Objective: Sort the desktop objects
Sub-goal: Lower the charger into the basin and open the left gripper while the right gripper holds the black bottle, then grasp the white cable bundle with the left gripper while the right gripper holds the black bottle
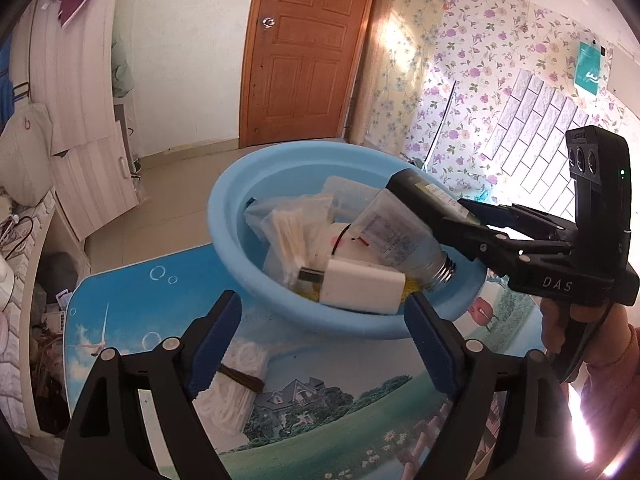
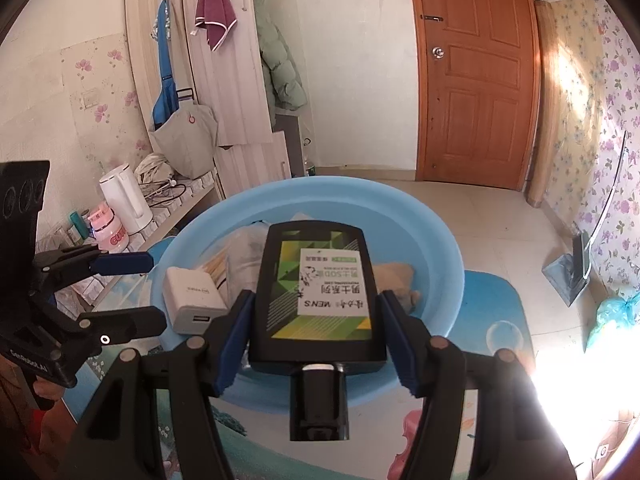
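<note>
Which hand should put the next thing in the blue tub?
The right. Its gripper already holds the black tube over the blue tub, so it likely only needs to let go. The left gripper is open and holds nothing.

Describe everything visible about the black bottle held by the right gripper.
The black bottle is flat and rectangular, plastic by its look, with a black cap toward the camera. Its green and yellow geometric label carries a white panel reading MEN'S. The right gripper clamps its sides between blue pads, holding it over the blue basin, above the white charger.
</note>
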`<action>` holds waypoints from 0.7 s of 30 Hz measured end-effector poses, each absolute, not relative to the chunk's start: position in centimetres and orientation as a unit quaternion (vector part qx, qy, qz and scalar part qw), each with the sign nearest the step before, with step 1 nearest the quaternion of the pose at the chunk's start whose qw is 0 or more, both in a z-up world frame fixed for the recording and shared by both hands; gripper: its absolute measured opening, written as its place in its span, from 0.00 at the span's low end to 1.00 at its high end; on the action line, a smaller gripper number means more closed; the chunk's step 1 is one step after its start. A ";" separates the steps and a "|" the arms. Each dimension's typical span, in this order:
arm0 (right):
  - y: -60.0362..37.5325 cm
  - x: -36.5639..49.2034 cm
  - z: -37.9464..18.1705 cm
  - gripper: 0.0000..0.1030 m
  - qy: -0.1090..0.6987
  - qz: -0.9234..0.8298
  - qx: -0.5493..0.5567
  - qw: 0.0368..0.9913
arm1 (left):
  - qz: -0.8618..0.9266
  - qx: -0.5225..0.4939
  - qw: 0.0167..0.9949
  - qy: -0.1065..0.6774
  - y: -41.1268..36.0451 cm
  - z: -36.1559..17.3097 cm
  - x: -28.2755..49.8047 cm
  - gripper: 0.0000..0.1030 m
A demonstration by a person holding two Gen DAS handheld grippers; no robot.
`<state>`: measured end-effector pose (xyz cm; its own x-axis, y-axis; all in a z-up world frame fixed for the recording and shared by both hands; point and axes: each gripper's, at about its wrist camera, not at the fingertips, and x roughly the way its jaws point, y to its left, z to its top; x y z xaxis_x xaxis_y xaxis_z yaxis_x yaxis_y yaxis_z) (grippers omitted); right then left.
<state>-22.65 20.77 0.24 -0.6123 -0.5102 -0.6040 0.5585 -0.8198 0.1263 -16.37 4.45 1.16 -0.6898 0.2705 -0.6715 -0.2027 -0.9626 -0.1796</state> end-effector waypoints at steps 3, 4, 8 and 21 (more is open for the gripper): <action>20.7 -22.9 0.2 0.59 0.031 -0.897 0.324 0.297 | 0.915 -0.382 0.111 -0.061 2.8 0.0 -15.7 0.81; 20.7 -22.8 0.2 0.59 0.032 -0.898 0.324 0.296 | 0.913 -0.387 0.105 -0.067 2.2 -0.4 -15.6 0.81; 20.6 -22.8 0.1 0.60 0.029 -0.900 0.323 0.291 | 0.903 -0.414 0.076 -0.092 0.1 -2.9 -15.2 0.81; 20.4 -21.8 0.2 0.68 0.047 -0.907 0.317 0.274 | 0.886 -0.453 0.045 -0.093 -1.5 -6.8 -15.9 0.81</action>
